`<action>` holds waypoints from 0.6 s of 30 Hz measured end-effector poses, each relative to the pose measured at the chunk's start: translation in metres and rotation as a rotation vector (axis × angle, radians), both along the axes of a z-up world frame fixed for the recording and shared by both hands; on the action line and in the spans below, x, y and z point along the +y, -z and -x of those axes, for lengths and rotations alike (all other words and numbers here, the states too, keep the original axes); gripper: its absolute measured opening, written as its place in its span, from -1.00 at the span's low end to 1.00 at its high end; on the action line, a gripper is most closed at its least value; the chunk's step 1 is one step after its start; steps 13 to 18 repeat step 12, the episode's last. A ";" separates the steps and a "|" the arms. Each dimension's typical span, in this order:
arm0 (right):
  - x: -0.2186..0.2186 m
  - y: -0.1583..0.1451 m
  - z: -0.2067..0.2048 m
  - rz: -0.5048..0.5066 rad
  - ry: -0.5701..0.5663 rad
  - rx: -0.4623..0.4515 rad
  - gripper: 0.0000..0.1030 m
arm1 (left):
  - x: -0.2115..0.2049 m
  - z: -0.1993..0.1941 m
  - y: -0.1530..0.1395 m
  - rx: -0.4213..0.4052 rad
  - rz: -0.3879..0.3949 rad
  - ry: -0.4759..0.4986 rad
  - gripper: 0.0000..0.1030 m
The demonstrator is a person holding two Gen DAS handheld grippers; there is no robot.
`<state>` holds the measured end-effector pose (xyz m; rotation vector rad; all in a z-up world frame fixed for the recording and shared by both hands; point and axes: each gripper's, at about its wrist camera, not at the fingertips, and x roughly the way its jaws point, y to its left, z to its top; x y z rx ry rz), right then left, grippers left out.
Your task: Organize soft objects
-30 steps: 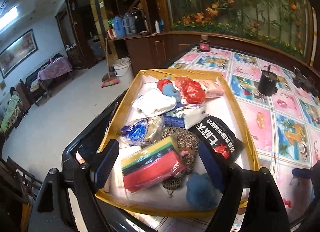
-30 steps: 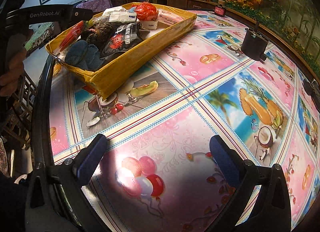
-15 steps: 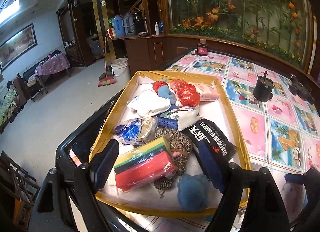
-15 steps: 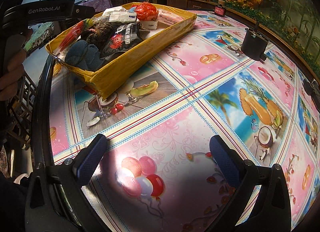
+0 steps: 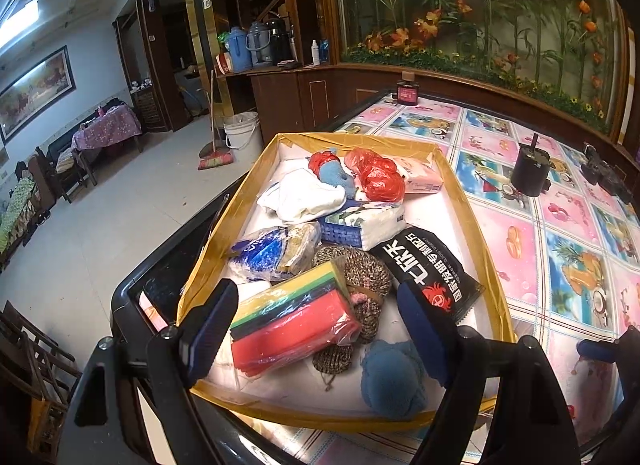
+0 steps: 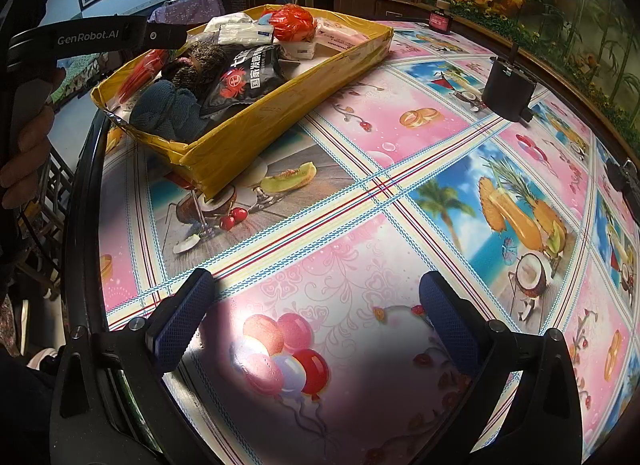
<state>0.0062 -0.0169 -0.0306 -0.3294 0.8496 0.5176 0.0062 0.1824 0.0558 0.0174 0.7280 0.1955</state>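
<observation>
A yellow-edged box on the table holds several soft things: a pack of coloured sponges, a blue knitted ball, a brown knitted piece, a black pouch, a tissue pack, a white cloth and a red bag. My left gripper is open and empty above the box's near end, over the sponges. My right gripper is open and empty low over the bare tablecloth, right of the box.
A black cylinder and a small dark red jar stand on the patterned tablecloth beyond the box. The table's dark rim runs along the left, with open floor below. A planter wall lines the far side.
The left gripper has risen and drawn back a little from the box, still open. The right gripper has not moved.
</observation>
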 end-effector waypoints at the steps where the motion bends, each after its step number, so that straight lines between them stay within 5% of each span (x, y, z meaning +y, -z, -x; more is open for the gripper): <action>1: 0.000 0.000 0.000 0.000 0.000 0.000 1.00 | 0.000 0.000 0.000 0.001 -0.002 -0.001 0.59; 18: 0.000 0.000 0.000 -0.001 0.005 0.001 1.00 | 0.002 0.004 -0.005 -0.055 0.003 -0.008 0.59</action>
